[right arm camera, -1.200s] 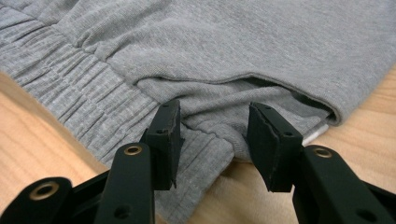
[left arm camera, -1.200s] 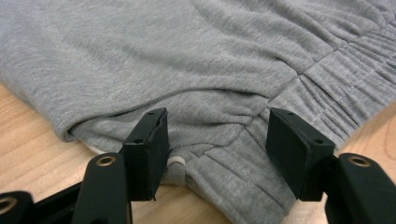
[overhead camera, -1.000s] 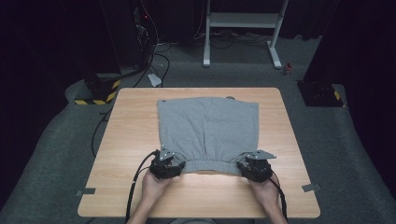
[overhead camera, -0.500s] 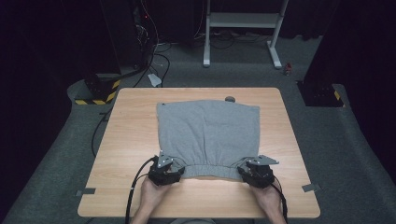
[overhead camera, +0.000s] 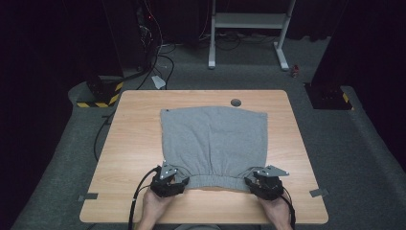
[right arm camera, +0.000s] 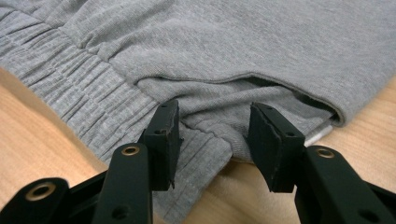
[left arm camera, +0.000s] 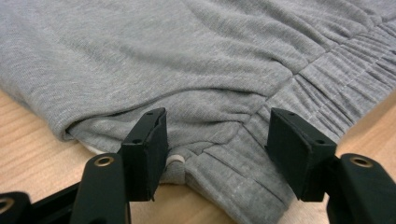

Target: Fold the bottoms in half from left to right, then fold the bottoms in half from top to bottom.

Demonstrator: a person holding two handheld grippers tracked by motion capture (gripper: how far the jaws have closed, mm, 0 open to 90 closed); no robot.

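Rectangular light wooden table (overhead camera: 129, 158), long edges running 9 to 3 o'clock in the high view, on dark grey floor. Folded grey knit garment with elastic ribbed waistband (overhead camera: 214, 141) lies flat at table centre, waistband at the 6 o'clock edge nearest the person, plain hem toward 12 o'clock. Small round dark grommet hole (overhead camera: 235, 102) in the tabletop just past the garment's far edge, near 12 o'clock. Left gripper (overhead camera: 168, 182), black with grey three-cornered plate, sits at the garment's 7 o'clock corner, held by a hand (overhead camera: 155, 206) coming in from 6 o'clock, cable trailing back. Right gripper (overhead camera: 265, 184) sits at the 5 o'clock corner, second hand (overhead camera: 277, 213) behind it. Left gripper view: jaws stand well apart, straddling the bunched waistband corner (left arm camera: 219, 140); the pads are not pressing the cloth, one pad close beside a fold. Right gripper view: jaws likewise parted, moderately wide, either side of the waistband corner (right arm camera: 210, 130), cloth lying between them on the wood, not pinched. Neither gripper has hold of anything.
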